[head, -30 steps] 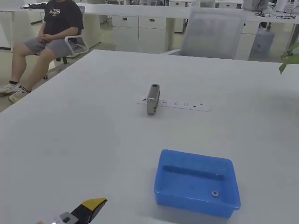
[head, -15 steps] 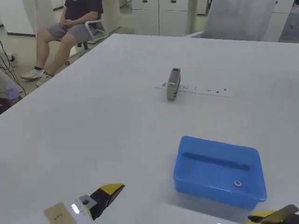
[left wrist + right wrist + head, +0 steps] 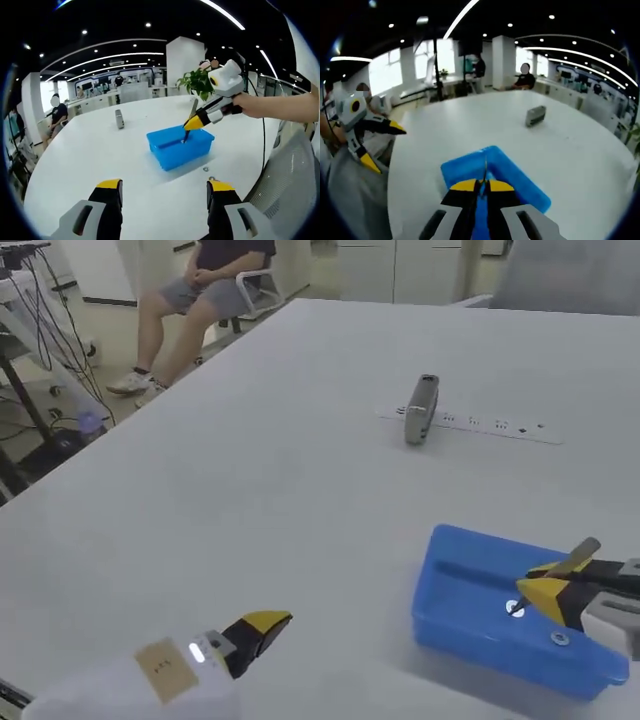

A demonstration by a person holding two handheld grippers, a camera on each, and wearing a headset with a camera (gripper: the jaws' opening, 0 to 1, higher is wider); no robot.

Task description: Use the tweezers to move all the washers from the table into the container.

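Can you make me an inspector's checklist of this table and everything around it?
Surface: white table, smooth and flat.
Job's things: blue container by the right claw. One washer lies inside it. A second washer is at the tip of the tweezers, over the container.
Clutter: power strip with a gray block at its end.
Grippers: left claw open, holding nothing; right claw shut on the tweezers.
Cables: black cable hanging from the right gripper; wires on a rack beside the table.
Surroundings: a person sitting on a chair, a plant, and office desks behind.
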